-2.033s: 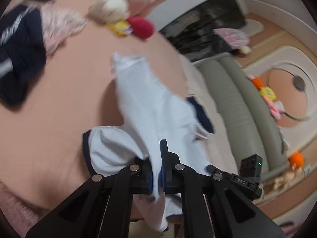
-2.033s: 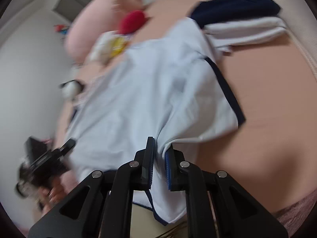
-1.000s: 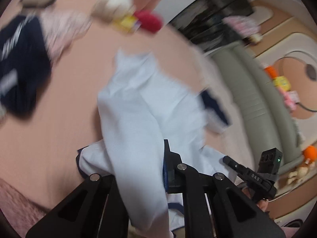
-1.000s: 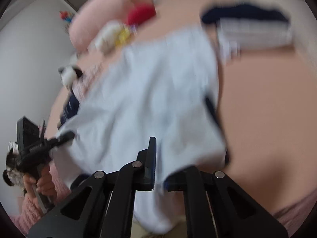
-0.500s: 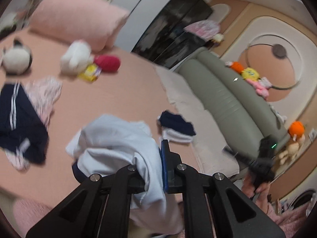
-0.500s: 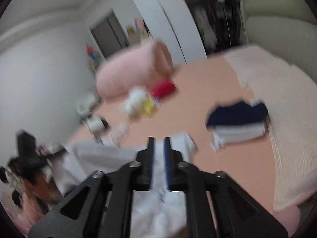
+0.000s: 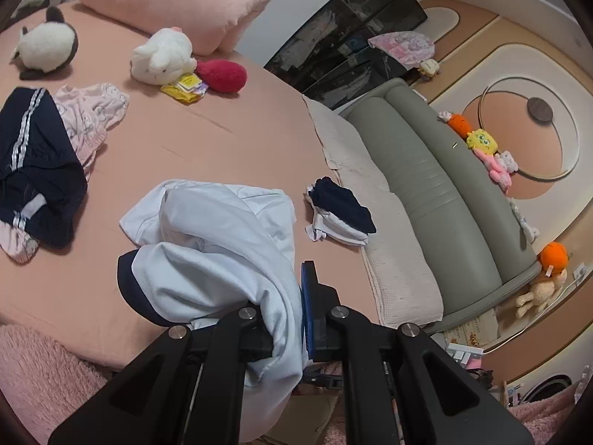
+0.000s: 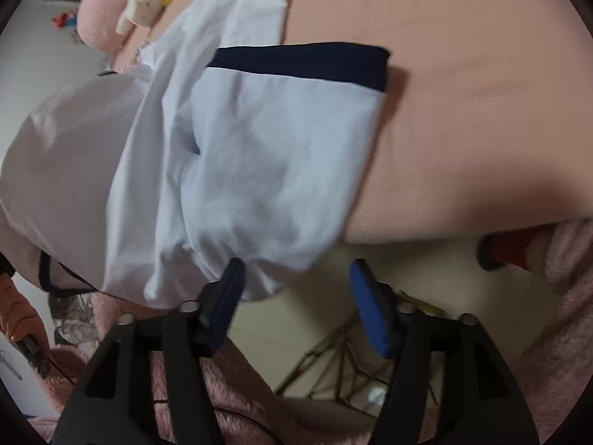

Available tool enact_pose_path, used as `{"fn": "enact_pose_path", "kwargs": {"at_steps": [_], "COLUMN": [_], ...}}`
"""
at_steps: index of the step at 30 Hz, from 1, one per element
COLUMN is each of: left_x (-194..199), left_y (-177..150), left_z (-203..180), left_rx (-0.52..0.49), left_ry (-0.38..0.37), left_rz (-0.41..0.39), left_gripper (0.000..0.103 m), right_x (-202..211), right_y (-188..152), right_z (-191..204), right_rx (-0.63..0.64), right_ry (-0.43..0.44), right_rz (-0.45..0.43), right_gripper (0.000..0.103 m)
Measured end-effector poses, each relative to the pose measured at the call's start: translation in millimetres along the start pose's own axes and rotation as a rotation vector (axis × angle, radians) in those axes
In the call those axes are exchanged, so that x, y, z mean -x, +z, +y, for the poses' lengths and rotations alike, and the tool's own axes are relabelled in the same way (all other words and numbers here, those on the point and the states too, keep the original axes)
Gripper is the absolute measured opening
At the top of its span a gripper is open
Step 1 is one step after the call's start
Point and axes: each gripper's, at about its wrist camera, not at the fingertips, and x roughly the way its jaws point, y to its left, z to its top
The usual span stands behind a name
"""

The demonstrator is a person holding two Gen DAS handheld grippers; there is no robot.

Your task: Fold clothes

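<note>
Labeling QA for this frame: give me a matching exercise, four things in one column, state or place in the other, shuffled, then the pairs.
Column 1:
1. left hand-held gripper
2. right hand-held gripper
3. white shirt
4. small folded navy and white stack

Column 2:
A. open, nothing between its pads
B. lies on the bed near the cream blanket
C. shut on white cloth
D. bunched at the bed's near edge, navy-trimmed sleeve spread flat

Pairs: 1-C, 2-A, 3-D, 4-B
</note>
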Motion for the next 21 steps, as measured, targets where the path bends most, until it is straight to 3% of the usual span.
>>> {"fn": "enact_pose_path", "kwargs": {"at_steps": [3,5,8,9,13,17,21], "left_x": [-2.1,-2.5,0.8,2.6,9.6,14.1,7.3], "left_y": [-5.9,-9.8,-13.0,-13.4,-14.9,-1.2,6.2], "left_z": [9.2,15.2,25.6,29.2,43.5,43.0,44.2], "left_rx": [0.031,0.052,0.079,0.087,0.119,0.107,0.094], "left_ry": [0.000,0.004,0.011,0.014,0.027,0.043,0.074], "left_rz": [0.003,0.003,-0.003,-0.006,-0.017,-0.046,-0.068], "left_gripper": [0.009,0.009,0.009,0.009,0.009,0.009,0.012], "right_x": [-14.5,-16.4,-11.0,-7.9,26.0,77.4,136.8], "right_y": [2.6,5.6,3.5,2.4,13.2,51.2,68.0], "right_z": [-3.1,4.2,27.2,31.7,52.1,88.6,112.0], "right_rx": [-0.039,-0.022,0.099,0.125,0.183,0.284,0.287], "right_ry": [0.103,0.145,0.032,0.018,0.001,-0.009,0.051], "right_rz": [-0.003,-0.019,-0.058,-0.081,-0.222,-0.361,-0.521], "right_gripper": [0.067,0.048,0.025,0.010,0.007,0.006,0.005]}}
